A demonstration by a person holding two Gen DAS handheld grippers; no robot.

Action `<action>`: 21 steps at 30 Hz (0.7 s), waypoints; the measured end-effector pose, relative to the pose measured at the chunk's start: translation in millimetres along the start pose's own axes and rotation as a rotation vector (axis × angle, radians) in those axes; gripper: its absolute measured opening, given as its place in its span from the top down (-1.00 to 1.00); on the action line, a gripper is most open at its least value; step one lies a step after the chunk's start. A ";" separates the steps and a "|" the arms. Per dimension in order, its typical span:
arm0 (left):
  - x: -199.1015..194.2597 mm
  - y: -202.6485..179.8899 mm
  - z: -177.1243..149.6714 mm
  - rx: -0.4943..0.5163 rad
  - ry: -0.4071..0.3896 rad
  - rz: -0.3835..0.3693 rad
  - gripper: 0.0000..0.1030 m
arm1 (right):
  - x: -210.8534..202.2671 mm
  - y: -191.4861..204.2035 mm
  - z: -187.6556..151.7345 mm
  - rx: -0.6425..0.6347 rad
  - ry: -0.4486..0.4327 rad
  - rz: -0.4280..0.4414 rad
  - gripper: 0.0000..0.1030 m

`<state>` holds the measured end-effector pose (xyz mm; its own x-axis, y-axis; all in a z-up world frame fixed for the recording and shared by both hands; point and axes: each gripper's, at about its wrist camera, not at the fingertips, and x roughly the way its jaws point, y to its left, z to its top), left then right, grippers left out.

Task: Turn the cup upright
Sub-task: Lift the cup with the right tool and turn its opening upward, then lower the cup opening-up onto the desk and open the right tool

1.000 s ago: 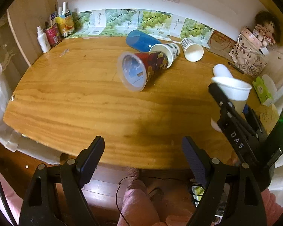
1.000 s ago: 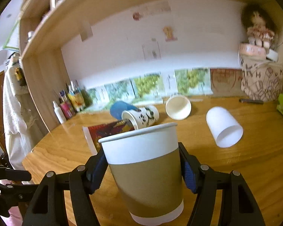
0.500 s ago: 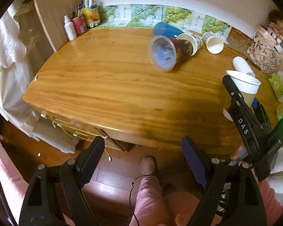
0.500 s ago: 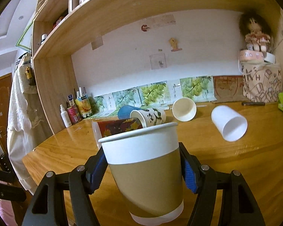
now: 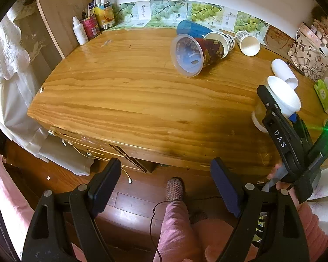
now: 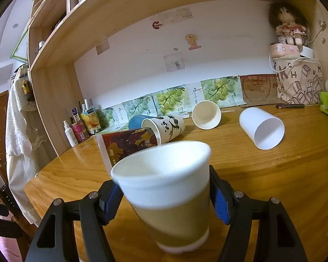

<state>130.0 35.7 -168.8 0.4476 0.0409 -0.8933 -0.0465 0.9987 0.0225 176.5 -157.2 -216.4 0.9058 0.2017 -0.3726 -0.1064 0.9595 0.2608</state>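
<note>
My right gripper [image 6: 166, 198] has a tan and white paper cup [image 6: 167, 194] between its jaws, mouth up, tilted to the left and blurred, its base on or just above the wooden table [image 6: 284, 185]. The pads [image 6: 218, 203] look slightly apart from the cup wall. The same cup [image 5: 283, 96] and right gripper [image 5: 280, 113] show at the right in the left wrist view. My left gripper [image 5: 166, 187] is open and empty, off the table's front edge above the floor.
Several cups lie on their sides at the back: a red patterned one [image 5: 196, 53], a panda one [image 6: 166, 127], a blue one [image 5: 191, 29], a paper one [image 6: 206, 114], a white one [image 6: 262, 127]. Bottles [image 5: 91, 25] stand back left, a printed bag [image 6: 297, 83] back right.
The cup in the right gripper has tipped left and blurs with motion, and the jaws look a little wider. The left gripper has drawn back from the table and risen.
</note>
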 end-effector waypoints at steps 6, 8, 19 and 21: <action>1.4 1.2 1.0 -0.003 0.012 0.006 -0.68 | 1.1 -1.0 -1.5 -0.001 0.012 -0.002 -0.38; 2.1 0.9 3.1 -0.012 0.014 0.004 -0.68 | 1.4 -0.4 -1.6 -0.005 0.019 0.001 -0.38; -1.1 -1.8 7.0 -0.038 0.034 -0.022 -0.68 | 0.4 -6.4 -8.5 -0.033 0.125 0.012 -0.59; -5.1 -3.2 6.0 -0.036 0.033 -0.021 -0.68 | -2.5 -10.1 -10.6 -0.035 0.166 0.006 -0.59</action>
<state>133.2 32.5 -161.6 0.4188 0.0187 -0.9079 -0.0698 0.9975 -0.0117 170.9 -165.3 -227.5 0.8251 0.2346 -0.5141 -0.1284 0.9638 0.2337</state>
